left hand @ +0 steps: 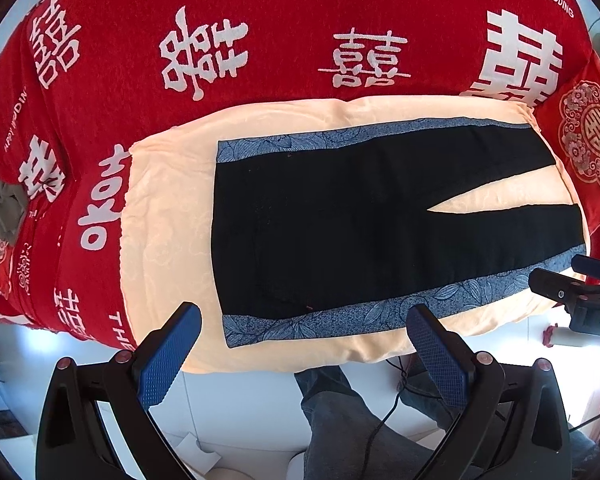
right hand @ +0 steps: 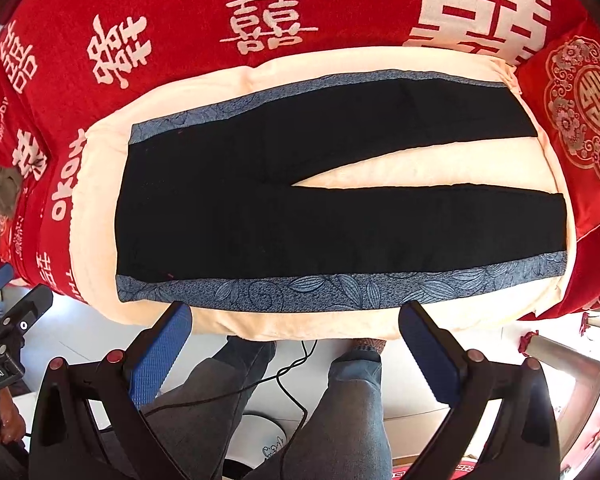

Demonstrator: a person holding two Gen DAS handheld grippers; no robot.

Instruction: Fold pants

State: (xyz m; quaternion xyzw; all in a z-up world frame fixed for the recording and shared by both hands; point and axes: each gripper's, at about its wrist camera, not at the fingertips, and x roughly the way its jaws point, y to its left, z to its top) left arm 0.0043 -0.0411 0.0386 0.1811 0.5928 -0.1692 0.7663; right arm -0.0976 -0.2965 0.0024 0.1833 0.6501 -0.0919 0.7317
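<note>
1. The pants [left hand: 340, 220] are black and lie spread flat, unfolded, on a cream padded mat [left hand: 168, 208]. The waistband is at the left of both views and the two legs run to the right, parting in a narrow V that exposes the mat.
2. A blue floral-patterned side stripe [right hand: 340, 288] runs along the near edge of the pants; a matching stripe runs along the far edge.
3. The cream padded mat rests on a bed covered by a red blanket [left hand: 300, 20] printed with white characters and the words "HAPPY WEDDING".
4. A red cushion with a gold medallion [right hand: 580, 120] sits at the right end of the mat, beside the leg hems.
5. A crumpled tan cloth [left hand: 0, 216] lies on the blanket at far left, well apart from the pants.
6. Left hand-held gripper [left hand: 304, 344]: blue-padded fingers spread wide, holding nothing, positioned above the near edge of the mat by the waistband end.
7. Right hand-held gripper [right hand: 296, 344]: fingers spread wide, empty, positioned at the near edge of the mat just short of the stripe.
8. Below both grippers, the person's legs in grey trousers [right hand: 352, 400] stand on a pale floor, with a black cable [right hand: 288, 380] trailing between them.
</note>
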